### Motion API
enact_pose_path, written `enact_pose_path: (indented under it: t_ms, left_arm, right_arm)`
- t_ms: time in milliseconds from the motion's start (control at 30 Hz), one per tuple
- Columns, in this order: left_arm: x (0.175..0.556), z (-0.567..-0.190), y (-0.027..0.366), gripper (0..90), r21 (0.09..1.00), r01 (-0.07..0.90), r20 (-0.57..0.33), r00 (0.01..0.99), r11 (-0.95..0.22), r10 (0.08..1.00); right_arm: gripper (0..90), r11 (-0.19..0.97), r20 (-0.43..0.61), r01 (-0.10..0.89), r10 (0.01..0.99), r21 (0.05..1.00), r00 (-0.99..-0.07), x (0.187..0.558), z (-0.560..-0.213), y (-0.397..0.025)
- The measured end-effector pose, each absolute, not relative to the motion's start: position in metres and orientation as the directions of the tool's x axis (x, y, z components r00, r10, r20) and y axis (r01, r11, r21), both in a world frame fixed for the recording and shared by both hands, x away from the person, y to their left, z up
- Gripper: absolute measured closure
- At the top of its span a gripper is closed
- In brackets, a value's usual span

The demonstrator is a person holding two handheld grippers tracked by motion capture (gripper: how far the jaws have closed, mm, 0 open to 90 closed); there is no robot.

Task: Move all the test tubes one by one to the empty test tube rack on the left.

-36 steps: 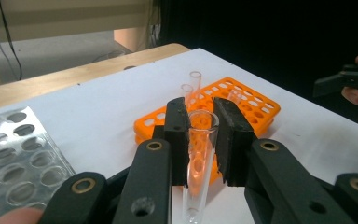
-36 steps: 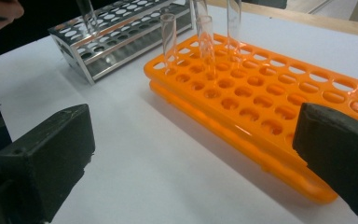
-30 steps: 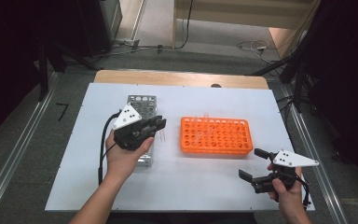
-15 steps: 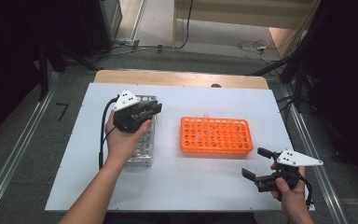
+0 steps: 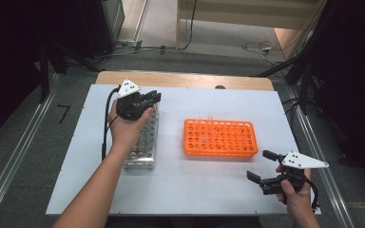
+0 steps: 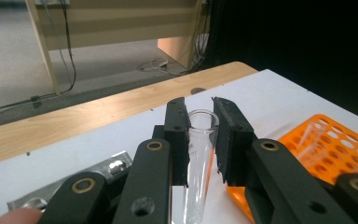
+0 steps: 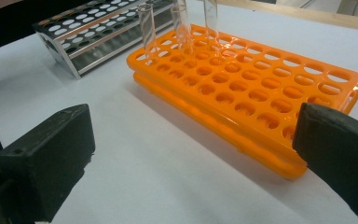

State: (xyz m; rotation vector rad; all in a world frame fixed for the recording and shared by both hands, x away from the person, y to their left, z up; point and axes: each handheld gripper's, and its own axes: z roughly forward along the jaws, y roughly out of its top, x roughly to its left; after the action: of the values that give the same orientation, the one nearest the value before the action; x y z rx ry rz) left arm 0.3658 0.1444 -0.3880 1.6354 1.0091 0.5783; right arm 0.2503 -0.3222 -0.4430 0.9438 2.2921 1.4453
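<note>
Holding a glass tube point(image 6: 199, 158) clamped in the left gripper point(image 5: 148, 99) above the metal rack point(image 5: 142, 145), next carrying it to the orange rack point(image 5: 221, 137); right gripper point(image 5: 264, 167) wide open, empty near the table's right front corner.

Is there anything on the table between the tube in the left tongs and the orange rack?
Nothing visible. The left tongs hold a glass tube above the metal rack; bare white table separates it from the orange rack.
</note>
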Motion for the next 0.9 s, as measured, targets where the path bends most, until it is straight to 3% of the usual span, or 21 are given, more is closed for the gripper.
enact_pose_path:
  t_ms: [900]
  left_arm:
    - [0.423,-0.397,0.153,76.0,0.942,0.335,-0.117,0.386,-0.021,0.915]
  right_arm:
    - [0.0,0.276,0.119,0.385,0.658,0.881,-0.744,0.253,-0.444,-0.327]
